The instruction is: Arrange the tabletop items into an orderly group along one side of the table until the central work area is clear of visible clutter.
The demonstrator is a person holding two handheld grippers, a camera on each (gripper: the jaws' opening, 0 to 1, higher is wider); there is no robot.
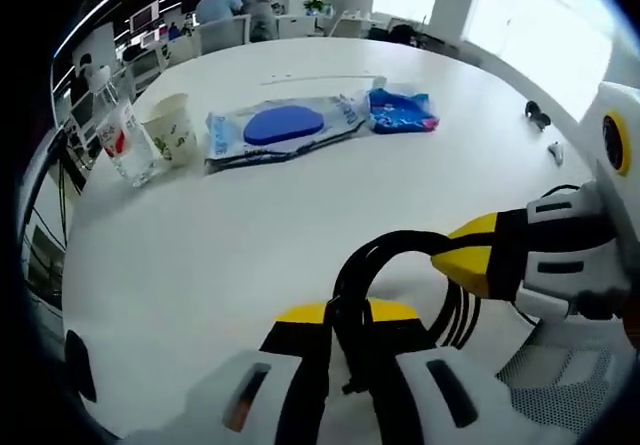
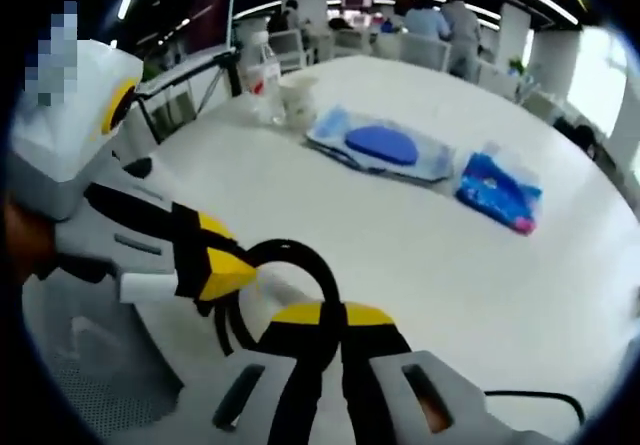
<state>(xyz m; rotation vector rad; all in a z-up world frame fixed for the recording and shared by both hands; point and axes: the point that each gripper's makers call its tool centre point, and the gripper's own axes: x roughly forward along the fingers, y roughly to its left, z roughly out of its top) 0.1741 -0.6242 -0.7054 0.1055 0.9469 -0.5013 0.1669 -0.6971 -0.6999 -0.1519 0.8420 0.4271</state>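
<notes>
A bundle of black cable point(image 1: 385, 245) loops up at the near table edge. My left gripper point(image 1: 345, 313) is shut on it from below, yellow tips pressed together. My right gripper point(image 1: 455, 255) comes in from the right, also shut on the loop. In the right gripper view the same cable point(image 2: 300, 255) arches between my right gripper point(image 2: 343, 313) and my left gripper point(image 2: 235, 270). Farther across the white table point(image 1: 250, 235) lie a clear bag with a blue oval item point(image 1: 285, 125) and a blue tissue packet point(image 1: 400, 110).
A paper cup point(image 1: 172, 130) and a clear water bottle point(image 1: 125, 143) stand at the far left edge. A small black item point(image 1: 537, 115) lies far right. A mesh chair point(image 1: 560, 385) sits below the near edge. Chairs and people are beyond the table.
</notes>
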